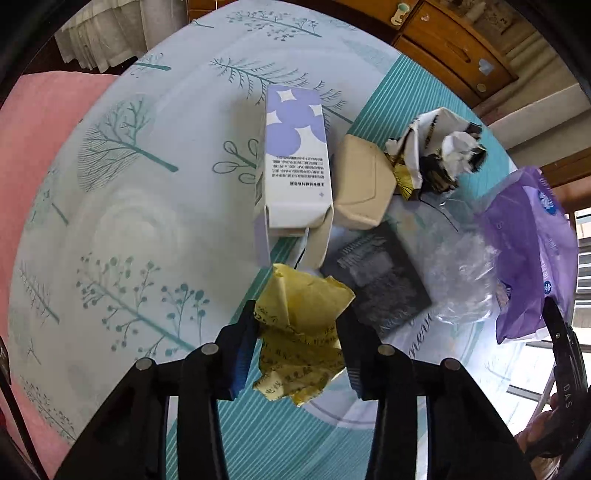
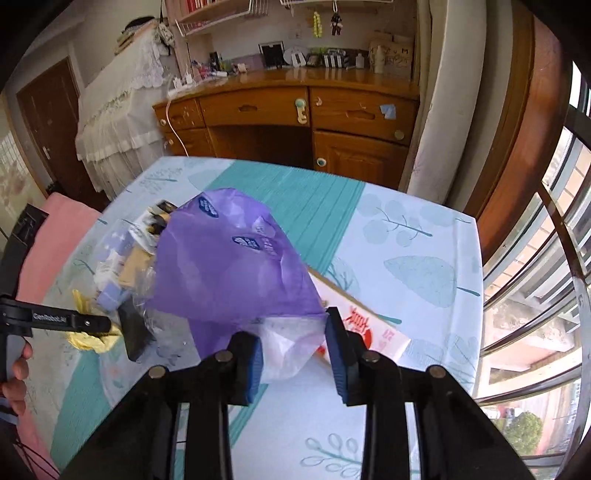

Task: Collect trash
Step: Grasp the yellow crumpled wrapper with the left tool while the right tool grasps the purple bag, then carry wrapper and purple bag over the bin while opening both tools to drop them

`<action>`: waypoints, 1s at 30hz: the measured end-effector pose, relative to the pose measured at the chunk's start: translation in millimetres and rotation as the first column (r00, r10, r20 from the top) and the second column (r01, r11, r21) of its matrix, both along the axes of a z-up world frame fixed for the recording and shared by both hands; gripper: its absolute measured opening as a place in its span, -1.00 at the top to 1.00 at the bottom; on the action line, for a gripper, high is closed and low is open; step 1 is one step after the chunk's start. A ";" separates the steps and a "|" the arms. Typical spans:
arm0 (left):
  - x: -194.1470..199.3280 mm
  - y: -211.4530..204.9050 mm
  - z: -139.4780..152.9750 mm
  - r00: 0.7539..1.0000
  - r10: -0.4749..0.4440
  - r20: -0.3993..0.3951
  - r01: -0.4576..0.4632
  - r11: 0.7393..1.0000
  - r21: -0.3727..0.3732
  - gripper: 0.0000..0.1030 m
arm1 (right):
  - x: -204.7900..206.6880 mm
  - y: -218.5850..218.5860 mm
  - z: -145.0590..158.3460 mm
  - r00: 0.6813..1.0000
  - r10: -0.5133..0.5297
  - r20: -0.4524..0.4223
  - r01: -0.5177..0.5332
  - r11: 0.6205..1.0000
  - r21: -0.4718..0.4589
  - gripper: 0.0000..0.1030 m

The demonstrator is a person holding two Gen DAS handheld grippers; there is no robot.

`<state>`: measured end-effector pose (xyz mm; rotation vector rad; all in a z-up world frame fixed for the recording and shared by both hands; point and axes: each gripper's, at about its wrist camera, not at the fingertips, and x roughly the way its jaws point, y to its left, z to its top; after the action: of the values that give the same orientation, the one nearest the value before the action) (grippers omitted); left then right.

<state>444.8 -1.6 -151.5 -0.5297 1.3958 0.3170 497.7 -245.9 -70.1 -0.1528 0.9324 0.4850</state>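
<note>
The premises were a lived-in home, most likely a bedroom or study. A wooden desk (image 2: 295, 107) with drawers carried photo frames (image 2: 271, 54), bottles and small ornaments. Wire shelves (image 2: 214, 16) hung above. A lace cloth (image 2: 118, 107) covered adjacent furniture. A leaf-printed tablecloth (image 2: 417, 266) covered the table, beside a barred window (image 2: 546, 295).
</note>
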 end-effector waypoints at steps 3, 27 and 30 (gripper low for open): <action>-16.5 -3.8 9.4 1.000 -0.011 0.014 0.011 1.000 -0.002 0.23 | -14.9 -1.1 13.0 1.000 -0.003 0.013 0.002 0.999 0.036 0.41; -250.1 13.3 98.2 0.908 -0.394 0.141 0.399 0.917 -0.008 0.24 | -312.0 16.2 48.4 0.954 -0.187 -0.233 0.223 0.965 0.141 0.42; -286.8 20.4 100.5 0.884 -0.442 0.152 0.450 0.893 -0.019 0.24 | -363.1 23.2 40.6 0.929 -0.249 -0.272 0.295 0.945 0.142 0.42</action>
<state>158.0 18.8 -51.0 -0.2541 1.3435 -0.1331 134.6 -222.7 -29.5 0.2074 1.1325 0.3308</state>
